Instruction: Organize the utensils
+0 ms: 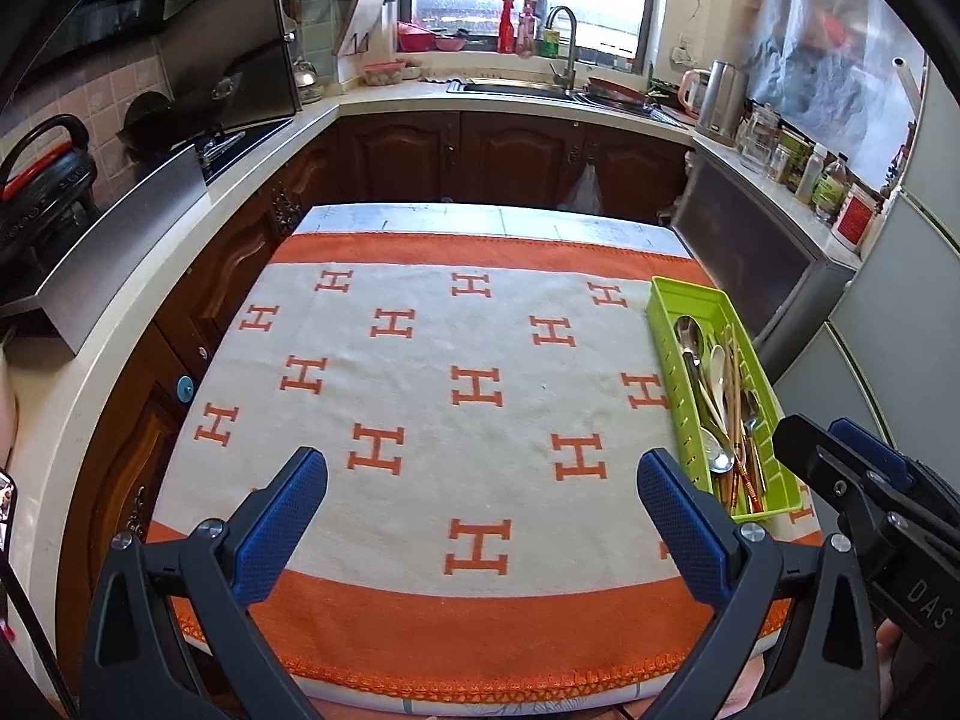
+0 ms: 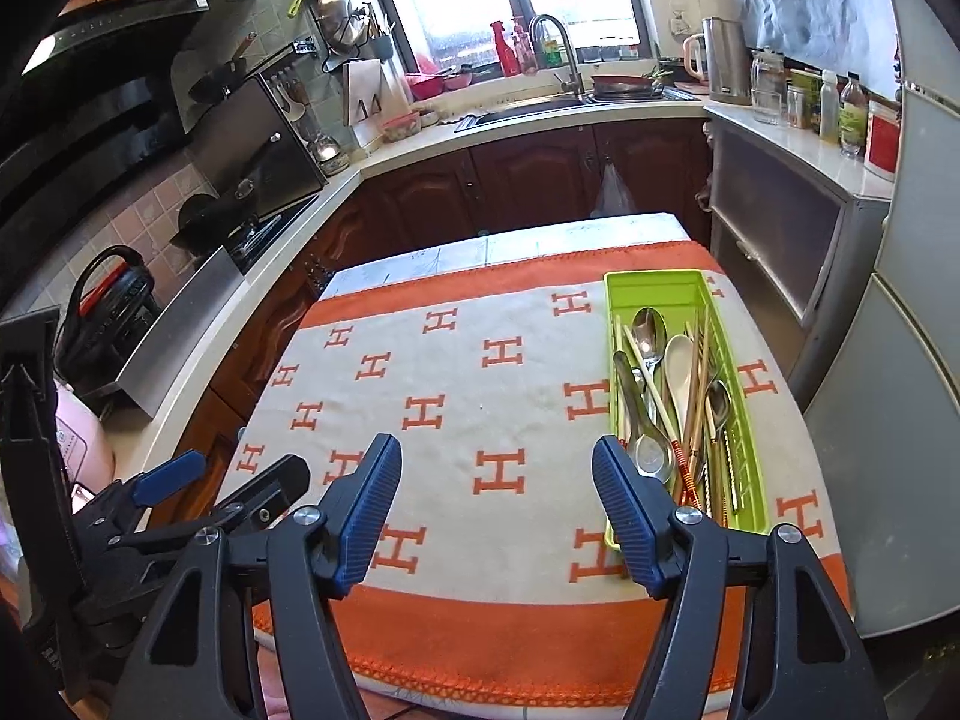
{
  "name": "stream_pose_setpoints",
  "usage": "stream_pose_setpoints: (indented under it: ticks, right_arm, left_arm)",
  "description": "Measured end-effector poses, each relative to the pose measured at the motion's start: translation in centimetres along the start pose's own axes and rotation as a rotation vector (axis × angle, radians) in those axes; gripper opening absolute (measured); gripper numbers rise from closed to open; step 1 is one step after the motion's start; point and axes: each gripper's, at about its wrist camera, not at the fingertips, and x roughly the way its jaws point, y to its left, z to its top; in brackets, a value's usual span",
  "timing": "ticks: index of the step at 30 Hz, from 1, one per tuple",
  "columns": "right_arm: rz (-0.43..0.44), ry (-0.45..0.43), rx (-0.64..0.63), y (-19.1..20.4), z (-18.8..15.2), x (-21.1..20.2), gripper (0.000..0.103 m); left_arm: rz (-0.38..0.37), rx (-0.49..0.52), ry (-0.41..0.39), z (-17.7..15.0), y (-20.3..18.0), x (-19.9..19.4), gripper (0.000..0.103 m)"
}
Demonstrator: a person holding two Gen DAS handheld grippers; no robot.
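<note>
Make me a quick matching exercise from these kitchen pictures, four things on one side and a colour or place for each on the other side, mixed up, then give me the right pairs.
Things:
1. utensil tray
2. spray bottle
3. electric kettle
4. ceramic spoon

Colour or place:
A. white, lying in the tray among chopsticks
B. red, on the windowsill beside the faucet
C. lime green, on the right side of the orange and white cloth
D. steel, on the counter right of the sink

Pairs: 1-C, 2-B, 3-D, 4-A

Spoons and chopsticks piled lengthwise in green tray at cloth's right edge
</note>
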Motion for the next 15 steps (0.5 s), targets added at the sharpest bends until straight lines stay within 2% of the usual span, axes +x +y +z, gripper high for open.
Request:
stream_pose_setpoints:
  ticks: [6,15]
  right_arm:
    - [-0.002,0.006,-0.001,0.27,-0.24,0.21,0.068]
    - [-0.001,0.006,0.002,0.32,-0.23,0.37,0.068]
  left_arm:
    - [0.009,-0.01,0.008,-0.09,0.46,0.15,0.102]
    - [0.052,0.006,-0.024,0.01,0.25,-0.17,0.102]
